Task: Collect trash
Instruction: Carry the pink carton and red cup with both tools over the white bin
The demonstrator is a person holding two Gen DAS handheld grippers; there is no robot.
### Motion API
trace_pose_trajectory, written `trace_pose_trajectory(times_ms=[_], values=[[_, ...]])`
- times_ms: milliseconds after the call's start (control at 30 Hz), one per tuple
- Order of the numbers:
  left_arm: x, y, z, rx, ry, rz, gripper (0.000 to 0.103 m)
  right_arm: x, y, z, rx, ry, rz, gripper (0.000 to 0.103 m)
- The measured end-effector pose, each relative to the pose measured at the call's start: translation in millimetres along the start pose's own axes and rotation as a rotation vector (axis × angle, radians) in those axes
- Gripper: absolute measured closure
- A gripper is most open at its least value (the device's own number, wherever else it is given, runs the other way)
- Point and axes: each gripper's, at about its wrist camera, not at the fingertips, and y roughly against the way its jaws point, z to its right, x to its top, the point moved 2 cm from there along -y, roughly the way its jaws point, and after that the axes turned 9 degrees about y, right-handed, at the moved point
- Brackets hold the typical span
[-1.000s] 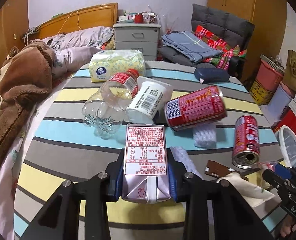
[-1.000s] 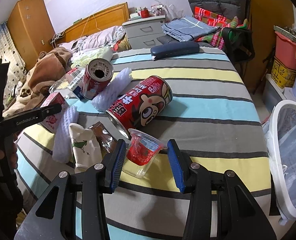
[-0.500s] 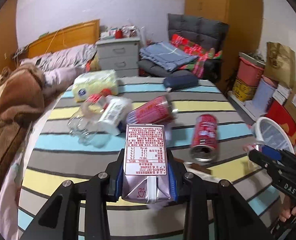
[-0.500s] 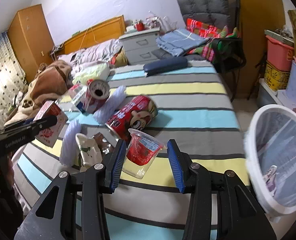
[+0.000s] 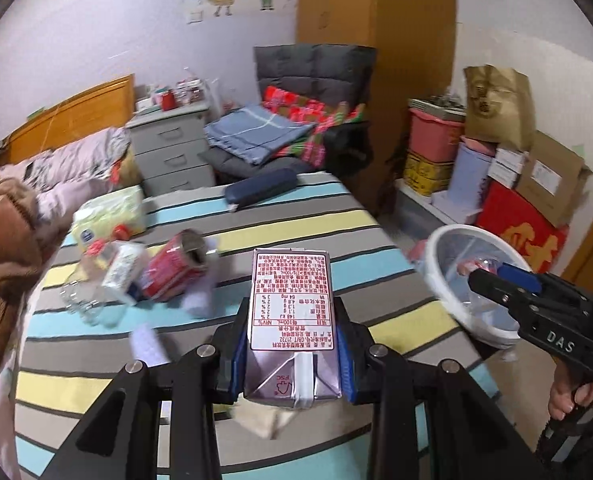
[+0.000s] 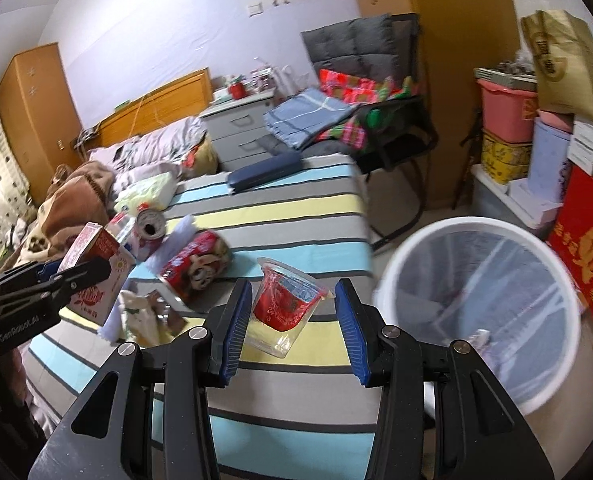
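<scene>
My left gripper (image 5: pixel 292 356) is shut on a silver and red drink carton (image 5: pixel 290 300), held above the striped bed (image 5: pixel 304 220). The same carton (image 6: pixel 104 280) shows at the left of the right wrist view, in the left gripper (image 6: pixel 96 270). My right gripper (image 6: pixel 294 320) is shut on a clear plastic cup with a red label (image 6: pixel 284 308), tilted, near the bed's edge. A white trash bin with a clear liner (image 6: pixel 392 276) stands on the floor just right of that cup. The left wrist view has the bin (image 5: pixel 430 264) behind the right gripper (image 5: pixel 492 280).
On the bed lie a red can (image 5: pixel 174 268), a clear bottle (image 5: pixel 82 296), white foam sleeves (image 5: pixel 146 344), a tissue pack (image 5: pixel 108 216) and a blue case (image 5: pixel 262 188). Boxes and bags (image 6: pixel 544 128) are stacked behind the bin. A chair (image 6: pixel 376 92) stands past the bed.
Both grippers have risen and swung right, each still gripping its item. The bin has come much closer and larger in the right wrist view; the trash on the bed has slid left.
</scene>
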Motion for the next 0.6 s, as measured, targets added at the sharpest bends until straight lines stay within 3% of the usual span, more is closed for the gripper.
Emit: trace_pose_trajectory(times_ms=[600], values=[[-6.6, -40.5, 154.5, -0.212, -0.175, -0.061, 0.067, -20.9, 40.5, 98.9, -0.179, -0.092, 0.004, 0.058]])
